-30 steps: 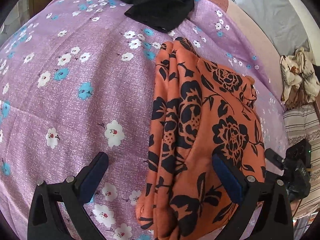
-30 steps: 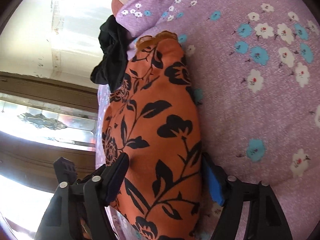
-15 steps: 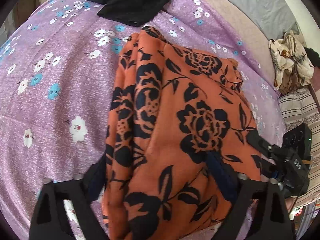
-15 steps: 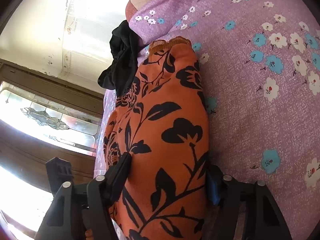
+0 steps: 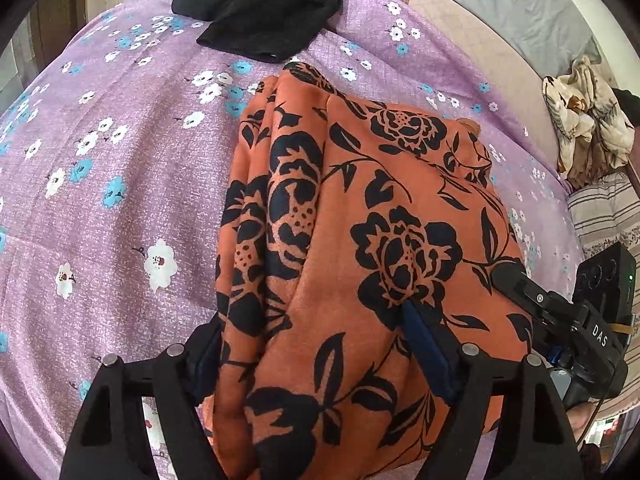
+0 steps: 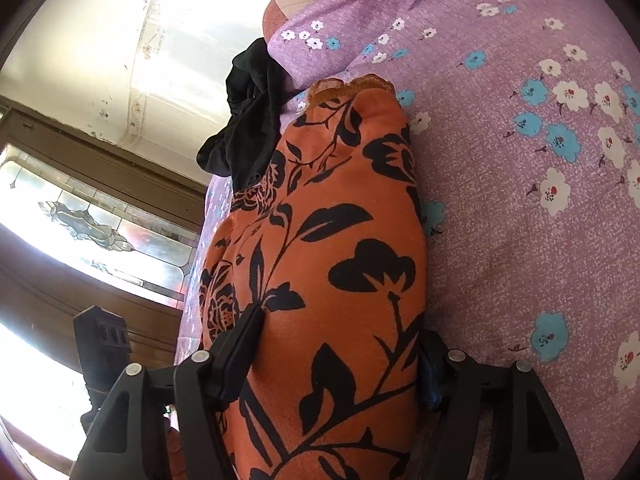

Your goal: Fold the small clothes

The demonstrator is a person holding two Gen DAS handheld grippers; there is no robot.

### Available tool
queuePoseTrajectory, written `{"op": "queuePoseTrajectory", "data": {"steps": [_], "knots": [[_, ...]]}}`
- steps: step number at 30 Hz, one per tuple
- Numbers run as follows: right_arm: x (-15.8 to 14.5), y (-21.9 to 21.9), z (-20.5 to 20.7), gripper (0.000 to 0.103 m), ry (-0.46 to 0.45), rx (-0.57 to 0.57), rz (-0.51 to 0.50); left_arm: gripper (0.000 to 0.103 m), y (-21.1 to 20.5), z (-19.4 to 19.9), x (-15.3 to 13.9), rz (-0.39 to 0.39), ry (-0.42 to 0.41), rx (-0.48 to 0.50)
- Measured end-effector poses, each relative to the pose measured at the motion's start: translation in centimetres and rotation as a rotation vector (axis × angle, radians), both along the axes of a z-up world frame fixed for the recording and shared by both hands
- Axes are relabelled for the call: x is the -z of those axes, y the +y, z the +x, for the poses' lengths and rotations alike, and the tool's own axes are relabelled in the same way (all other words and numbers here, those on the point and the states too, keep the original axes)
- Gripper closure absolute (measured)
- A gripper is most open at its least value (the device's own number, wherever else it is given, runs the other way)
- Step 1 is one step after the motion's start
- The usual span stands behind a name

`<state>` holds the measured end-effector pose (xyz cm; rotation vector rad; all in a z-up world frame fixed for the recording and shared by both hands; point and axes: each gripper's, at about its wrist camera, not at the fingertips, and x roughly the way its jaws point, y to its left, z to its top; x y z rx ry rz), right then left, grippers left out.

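An orange garment with a black flower print (image 5: pixel 360 240) lies folded into a thick bundle on the purple flowered bedsheet (image 5: pixel 120 160). My left gripper (image 5: pixel 310 320) straddles its near end. One pad sits tucked against the bundle's left edge, the other dents the top layer, and the jaws are closing on the cloth. From the other side, my right gripper (image 6: pixel 340 326) holds the same garment (image 6: pixel 340 220), which bulges between its fingers (image 6: pixel 248 332) while the jaws ease open slightly. Its body also shows in the left wrist view as the right gripper (image 5: pixel 560 312).
A crumpled black garment (image 5: pixel 264 4) lies on the sheet beyond the orange one, also seen as the black garment (image 6: pixel 248 120). A cream patterned cloth (image 5: pixel 588 120) and a striped fabric (image 5: pixel 604 216) sit off the bed's right edge. Wooden, glass-panelled furniture (image 6: pixel 100 232) stands past the far side.
My left gripper moved sideways from the bare sheet onto the orange bundle, and its jaws narrowed around it. The right gripper stayed on the garment and rolled slightly.
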<state>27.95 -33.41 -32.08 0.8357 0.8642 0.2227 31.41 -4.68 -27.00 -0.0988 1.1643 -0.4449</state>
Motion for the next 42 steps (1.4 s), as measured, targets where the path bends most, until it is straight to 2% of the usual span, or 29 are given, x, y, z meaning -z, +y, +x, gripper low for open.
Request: {"op": "queuePoseTrajectory", "data": {"steps": [8,20,23,25,29,32,34,37,42], "knots": [[0.1,0.2,0.1,0.032,-0.010,-0.006,-0.004,0.019,-0.1,0.0,0.2,-0.002,-0.011,-0.004],[-0.8,1.1,0.3,0.040,-0.021,-0.018,-0.080,0.026,-0.3,-0.4,0.1,-0.001,-0.032,-0.010],[-0.3,0.8,0.4,0.040,-0.010,-0.010,-0.049,0.021,-0.3,-0.1,0.4,-0.016,-0.023,-0.016],[-0.1,0.7,0.4,0.038,-0.011,-0.011,-0.031,0.012,-0.3,0.1,0.8,-0.048,-0.010,-0.007],[-0.2,0.9,0.3,0.035,-0.023,-0.014,-0.044,0.012,-0.9,-0.1,0.8,-0.035,-0.033,0.005],[-0.4,1.1,0.4,0.037,-0.023,-0.017,-0.064,0.026,-0.5,-0.2,0.5,-0.042,-0.047,-0.019],[-0.7,1.2,0.3,0.040,-0.025,-0.013,-0.079,0.045,-0.4,-0.4,-0.1,-0.045,-0.067,-0.026],[-2.0,2.1,0.2,0.045,-0.051,-0.023,-0.156,0.062,-0.6,-0.9,-1.3,-0.006,-0.133,-0.018],[-4.4,3.3,-0.5,0.050,-0.112,-0.033,-0.258,0.070,-1.1,-2.4,-3.3,0.013,-0.224,0.025]]}}
